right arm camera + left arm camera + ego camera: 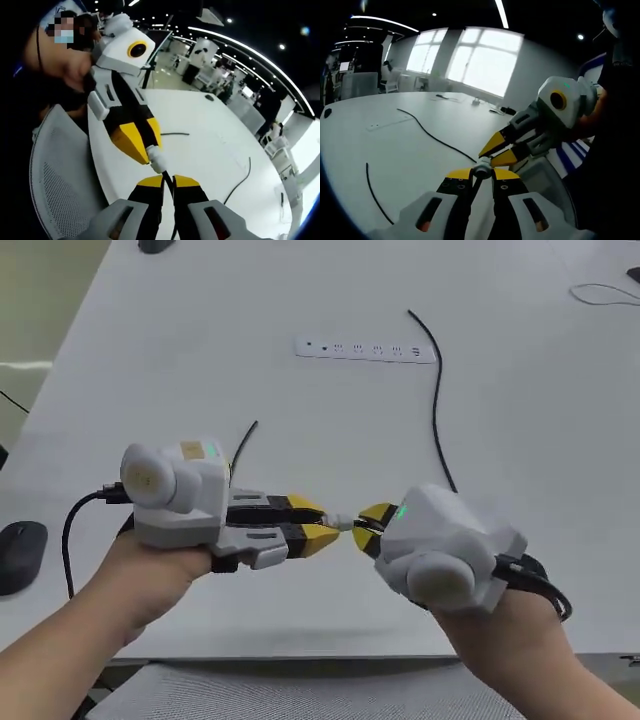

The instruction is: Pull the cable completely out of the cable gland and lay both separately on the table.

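A small pale cable gland (344,524) hangs above the table's near edge, between the two grippers' yellow tips. My left gripper (322,524) (482,174) is shut on the gland (481,170), which sits between its own jaws. From the right, my right gripper (366,528) (167,181) meets it tip to tip, shut on the black cable (168,183) just behind the gland (157,161). The long black cable (436,400) (427,132) lies across the table and runs in under the right gripper.
A white power strip (365,350) lies mid-table. A short loose black cable piece (243,445) (371,192) rests behind the left gripper. At the left edge is a dark mouse (20,555). A mesh chair (300,690) is below the table's near edge.
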Action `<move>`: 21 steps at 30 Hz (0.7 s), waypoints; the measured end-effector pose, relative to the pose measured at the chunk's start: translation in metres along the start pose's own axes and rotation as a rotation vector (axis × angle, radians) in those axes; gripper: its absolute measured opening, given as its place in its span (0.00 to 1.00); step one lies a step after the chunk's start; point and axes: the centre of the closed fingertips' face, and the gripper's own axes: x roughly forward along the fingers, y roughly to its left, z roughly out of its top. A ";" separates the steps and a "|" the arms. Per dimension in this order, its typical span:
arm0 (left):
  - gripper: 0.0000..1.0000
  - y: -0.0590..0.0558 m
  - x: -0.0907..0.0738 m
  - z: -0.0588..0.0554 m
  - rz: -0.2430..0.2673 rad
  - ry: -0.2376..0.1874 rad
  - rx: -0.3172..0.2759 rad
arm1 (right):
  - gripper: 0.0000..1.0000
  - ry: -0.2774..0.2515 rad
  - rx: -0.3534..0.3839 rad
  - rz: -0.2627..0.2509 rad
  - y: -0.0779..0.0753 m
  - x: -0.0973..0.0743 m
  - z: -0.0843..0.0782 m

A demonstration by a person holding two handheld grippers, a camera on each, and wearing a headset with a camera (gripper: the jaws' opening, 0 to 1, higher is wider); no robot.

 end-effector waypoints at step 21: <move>0.15 0.003 -0.001 0.001 0.027 -0.005 0.017 | 0.00 0.002 0.261 0.003 -0.011 -0.002 -0.021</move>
